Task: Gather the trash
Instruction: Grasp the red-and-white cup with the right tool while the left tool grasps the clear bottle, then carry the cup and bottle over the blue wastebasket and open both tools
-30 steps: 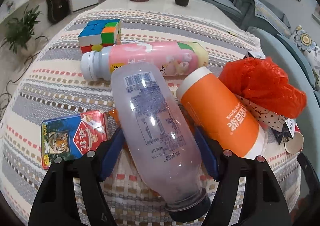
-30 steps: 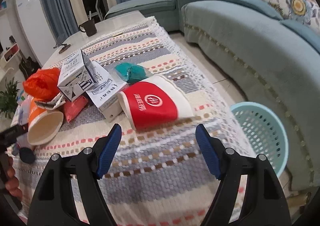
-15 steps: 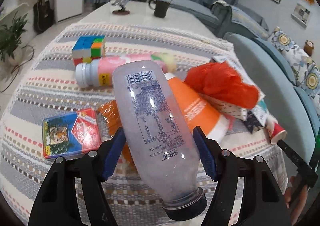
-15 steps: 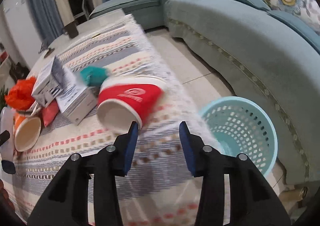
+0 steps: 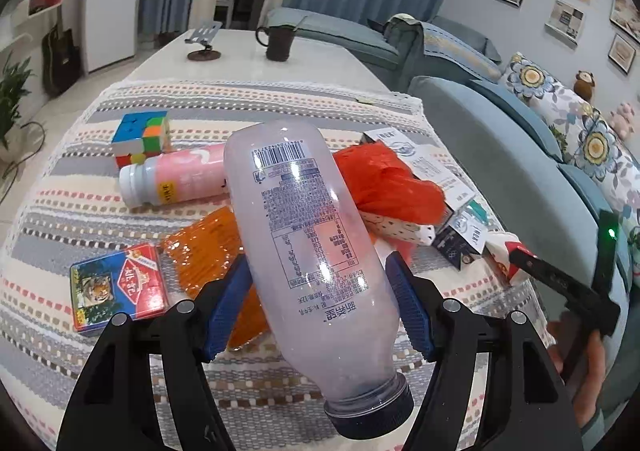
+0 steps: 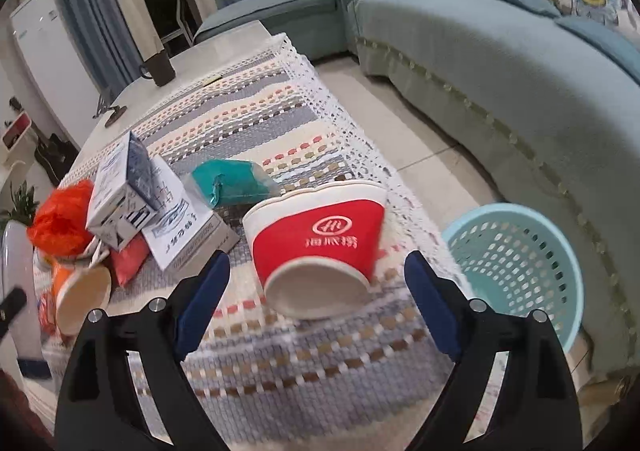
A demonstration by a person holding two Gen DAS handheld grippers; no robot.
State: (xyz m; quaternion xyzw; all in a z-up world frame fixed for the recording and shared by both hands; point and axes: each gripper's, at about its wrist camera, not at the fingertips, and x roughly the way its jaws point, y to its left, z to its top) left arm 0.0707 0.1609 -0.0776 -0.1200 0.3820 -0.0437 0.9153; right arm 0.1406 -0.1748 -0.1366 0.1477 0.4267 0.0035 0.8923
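The left hand-held gripper clamps a clear plastic bottle by its middle, dark cap toward the camera, lifted above the striped surface. The right hand-held gripper is spread wide around a red paper cup lying on its side near the surface's edge, with the light-blue waste basket on the floor just beyond.

Right gripper, jaws wide: red paper cup lies tipped just ahead, bare striped tablecloth beyond it. Left side crowded: white cartons, teal wrapper, orange bag bunched together. Light-blue basket stands on floor beside table edge, mouth unobstructed, sofa behind.
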